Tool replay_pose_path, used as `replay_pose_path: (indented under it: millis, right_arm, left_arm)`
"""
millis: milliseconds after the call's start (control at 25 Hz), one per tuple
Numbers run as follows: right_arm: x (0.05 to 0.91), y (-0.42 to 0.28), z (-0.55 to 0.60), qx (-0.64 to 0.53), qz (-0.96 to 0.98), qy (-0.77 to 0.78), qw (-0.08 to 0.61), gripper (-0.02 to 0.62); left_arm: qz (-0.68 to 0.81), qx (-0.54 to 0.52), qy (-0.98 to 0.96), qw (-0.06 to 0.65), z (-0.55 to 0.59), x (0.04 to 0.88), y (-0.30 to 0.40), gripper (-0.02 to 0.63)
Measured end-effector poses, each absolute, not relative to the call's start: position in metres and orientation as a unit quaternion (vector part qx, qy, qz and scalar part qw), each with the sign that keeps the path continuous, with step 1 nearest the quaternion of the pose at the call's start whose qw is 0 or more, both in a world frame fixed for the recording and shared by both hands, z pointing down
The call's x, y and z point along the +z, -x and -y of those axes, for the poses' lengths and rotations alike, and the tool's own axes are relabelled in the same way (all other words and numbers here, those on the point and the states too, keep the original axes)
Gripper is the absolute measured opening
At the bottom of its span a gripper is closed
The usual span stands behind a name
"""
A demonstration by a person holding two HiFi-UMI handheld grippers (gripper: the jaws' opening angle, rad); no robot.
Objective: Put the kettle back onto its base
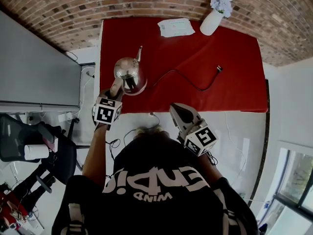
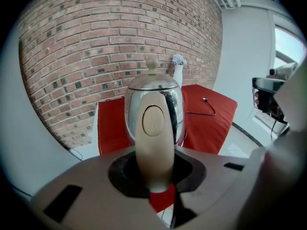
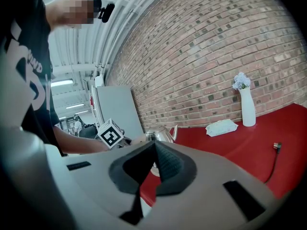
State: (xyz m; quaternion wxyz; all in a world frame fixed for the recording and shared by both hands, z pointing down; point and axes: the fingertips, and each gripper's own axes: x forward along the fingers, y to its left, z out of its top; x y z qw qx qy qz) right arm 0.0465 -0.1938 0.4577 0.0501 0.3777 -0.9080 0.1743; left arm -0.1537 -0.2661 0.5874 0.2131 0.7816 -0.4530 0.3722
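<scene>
Head view: a red-covered tabletop [image 1: 234, 62] butts against a brown brick wall [image 1: 58, 13]. White floor [image 1: 244, 131] lies on the near side, a tall grey cabinet [image 1: 34, 67] stands to the left, and a black office chair [image 1: 24, 141] sits below it. The shiny steel kettle with a beige handle [image 1: 132, 72] stands upright at the tabletop's near left corner; what lies under it I cannot tell. The left gripper [image 1: 116, 89] is clamped on that handle. A black cord with a plug [image 1: 195, 84] trails across the red. Beyond it, by the wall, sit a white vase of pale flowers [image 1: 212, 19] and a white wipes packet [image 1: 175, 27]. The right gripper [image 1: 177, 110] hangs just off the near edge.

Left gripper view: the jaws press the beige handle from both sides, with the steel body and brick wall behind.

Right gripper view: the jaws meet with nothing between them, and the kettle shows beyond, well apart.
</scene>
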Motion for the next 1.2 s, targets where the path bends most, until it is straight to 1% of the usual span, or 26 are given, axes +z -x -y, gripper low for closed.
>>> replay_pose_path:
  millis: [600, 1000, 1080, 1160, 1200]
  right_arm:
    - [0.461, -0.041, 0.191, 0.179, 0.908, -0.376, 0.053, 0.021]
    - [0.459, -0.034, 0.188, 0.176, 0.911, -0.369, 0.055, 0.021]
    - [0.459, -0.034, 0.188, 0.177, 0.910, -0.370, 0.054, 0.021]
    - [0.458, -0.033, 0.187, 0.176, 0.912, -0.368, 0.054, 0.021]
    - [0.458, -0.032, 0.187, 0.175, 0.912, -0.367, 0.054, 0.021]
  left_arm:
    - [0.445, 0.377, -0.783, 0.214, 0.261, 0.597, 0.155, 0.083]
    - [0.439, 0.395, -0.782, 0.198, 0.261, 0.601, 0.157, 0.086]
    - [0.434, 0.394, -0.786, 0.197, 0.261, 0.601, 0.156, 0.095]
    - [0.430, 0.389, -0.789, 0.206, 0.259, 0.601, 0.154, 0.163]
    - [0.430, 0.385, -0.790, 0.208, 0.259, 0.600, 0.153, 0.165]
